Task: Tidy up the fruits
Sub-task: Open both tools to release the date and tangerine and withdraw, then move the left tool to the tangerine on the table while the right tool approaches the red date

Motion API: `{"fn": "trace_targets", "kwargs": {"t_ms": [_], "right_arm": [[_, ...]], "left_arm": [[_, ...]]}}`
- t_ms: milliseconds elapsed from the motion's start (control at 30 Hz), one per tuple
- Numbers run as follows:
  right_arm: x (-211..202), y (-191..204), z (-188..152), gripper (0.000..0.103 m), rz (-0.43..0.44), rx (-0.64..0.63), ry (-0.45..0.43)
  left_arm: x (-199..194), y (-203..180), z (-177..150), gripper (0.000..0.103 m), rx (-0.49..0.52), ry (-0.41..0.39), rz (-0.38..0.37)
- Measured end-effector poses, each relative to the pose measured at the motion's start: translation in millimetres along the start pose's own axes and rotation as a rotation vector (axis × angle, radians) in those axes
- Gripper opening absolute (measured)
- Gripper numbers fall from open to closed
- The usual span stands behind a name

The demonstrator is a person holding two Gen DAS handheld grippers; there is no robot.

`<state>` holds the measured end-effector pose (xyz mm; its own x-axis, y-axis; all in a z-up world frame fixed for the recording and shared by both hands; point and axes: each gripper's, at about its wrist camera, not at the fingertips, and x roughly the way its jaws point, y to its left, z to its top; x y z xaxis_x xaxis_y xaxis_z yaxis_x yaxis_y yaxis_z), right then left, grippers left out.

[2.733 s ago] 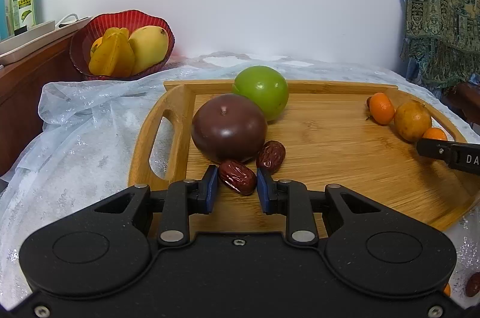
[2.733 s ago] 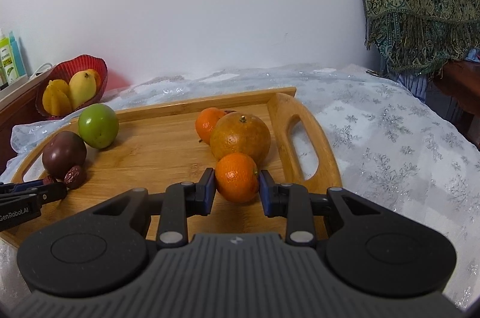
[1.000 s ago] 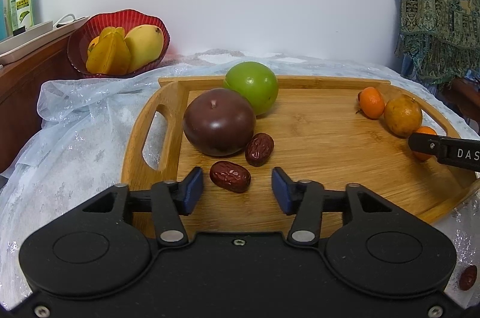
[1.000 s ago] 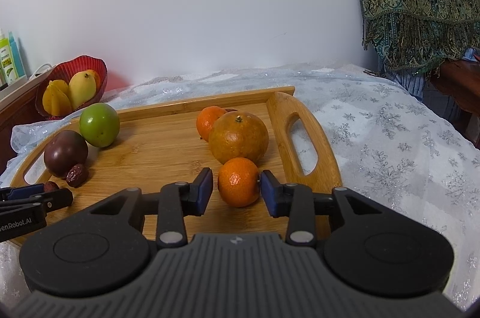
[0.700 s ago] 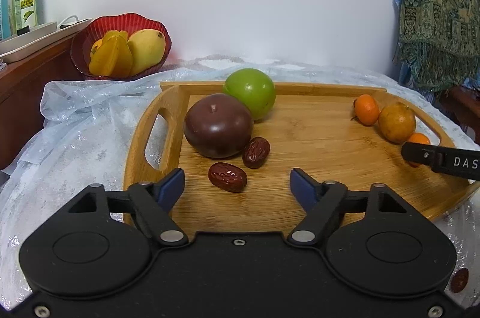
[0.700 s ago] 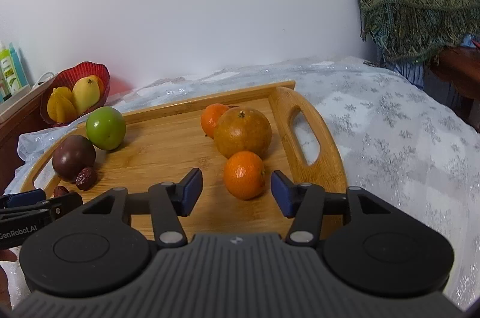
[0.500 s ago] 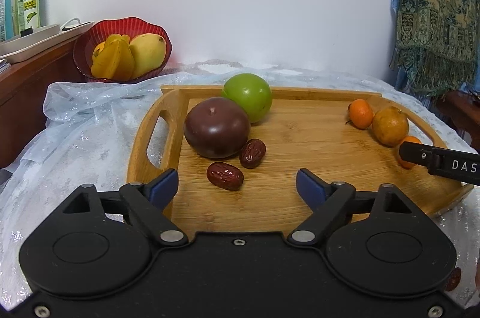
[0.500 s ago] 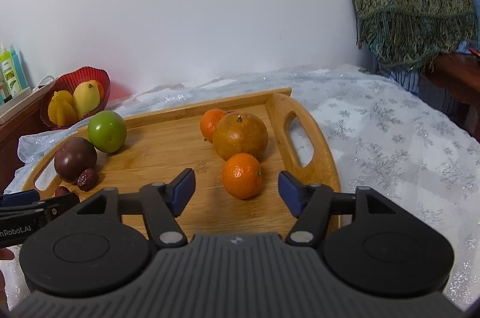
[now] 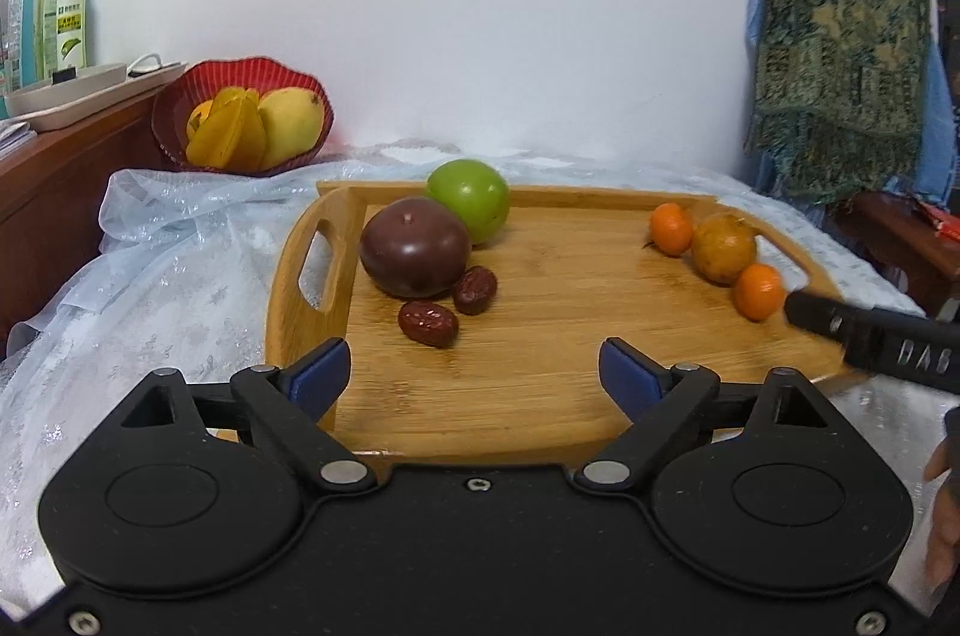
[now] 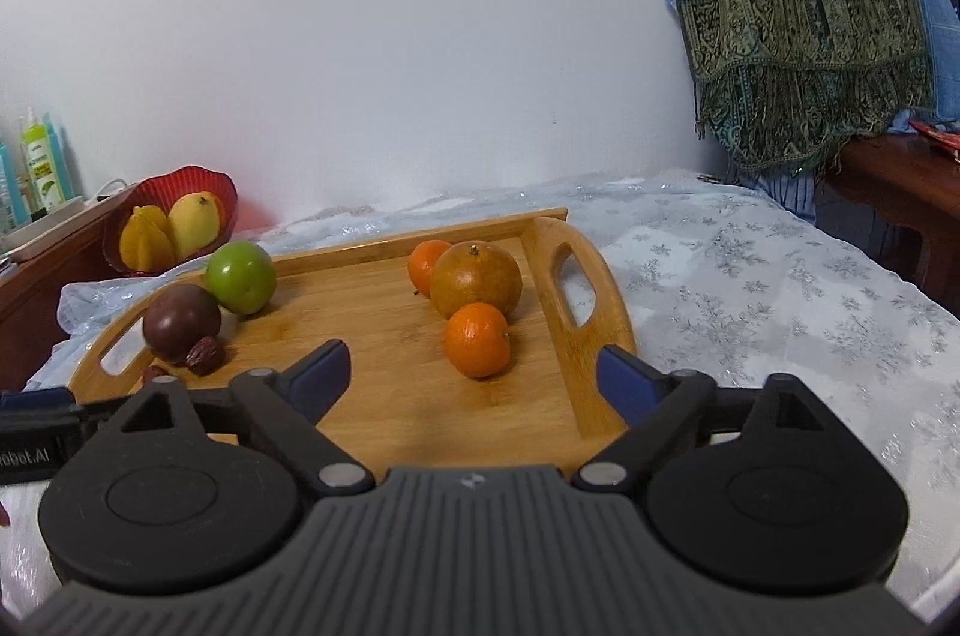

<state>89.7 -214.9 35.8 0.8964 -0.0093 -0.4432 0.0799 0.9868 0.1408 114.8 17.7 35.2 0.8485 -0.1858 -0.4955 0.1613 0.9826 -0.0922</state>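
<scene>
- Dates lie on the left part of the wooden tray (image 9: 540, 396): the nearer date (image 9: 428, 323) has its long axis running left to right across the left wrist view, slightly slanted, and the second date (image 9: 474, 289) sits tilted, touching the dark purple fruit (image 9: 414, 254).
- Behind the purple fruit, touching it, is a round green fruit (image 9: 468, 199) near the tray's back rim.
- On the tray's right part, a small orange (image 10: 477, 339) sits just in front of a larger brownish-orange fruit (image 10: 475, 279), with another small orange (image 10: 427, 264) behind it.
- Left gripper (image 9: 474, 372) hangs wide open and holds nothing, near the tray's front edge.
- Right gripper (image 10: 474, 375) is also spread wide and holds nothing; the near small orange lies ahead, between its fingers but apart from them.
- Under the tray is a pale, snowflake-patterned tablecloth (image 10: 780, 288).
- A red bowl (image 9: 240, 72) with yellow fruit sits at the back left against a white wall (image 9: 480, 6).
- A patterned green cloth (image 10: 792, 6) hangs at the right.
</scene>
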Motion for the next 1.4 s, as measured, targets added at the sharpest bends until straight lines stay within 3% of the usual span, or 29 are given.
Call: {"fn": "trace_targets", "kwargs": {"t_ms": [300,533,967,1400], "right_arm": [[-33.3,15.9,-32.0,0.103,-0.018,-0.109,-0.027],[-53.8,19.8,-47.1,0.103,-0.041,-0.129,-0.037],[-69.0,21.6,-72.5,0.103,-0.079,-0.142,0.023],[-69.7,22.5,-74.6,0.092,-0.078,-0.13,0.012]], "left_arm": [[-22.6,-1.1,-14.2,0.092,-0.048,-0.027,-0.056],[-31.0,-13.3,-27.1,0.093,-0.009,-0.028,-0.086],[-33.9,-29.6,-42.2,0.094,0.041,0.0,-0.131],[-27.4,-42.1,-48.7,0.094,0.073,0.032,-0.197]]}}
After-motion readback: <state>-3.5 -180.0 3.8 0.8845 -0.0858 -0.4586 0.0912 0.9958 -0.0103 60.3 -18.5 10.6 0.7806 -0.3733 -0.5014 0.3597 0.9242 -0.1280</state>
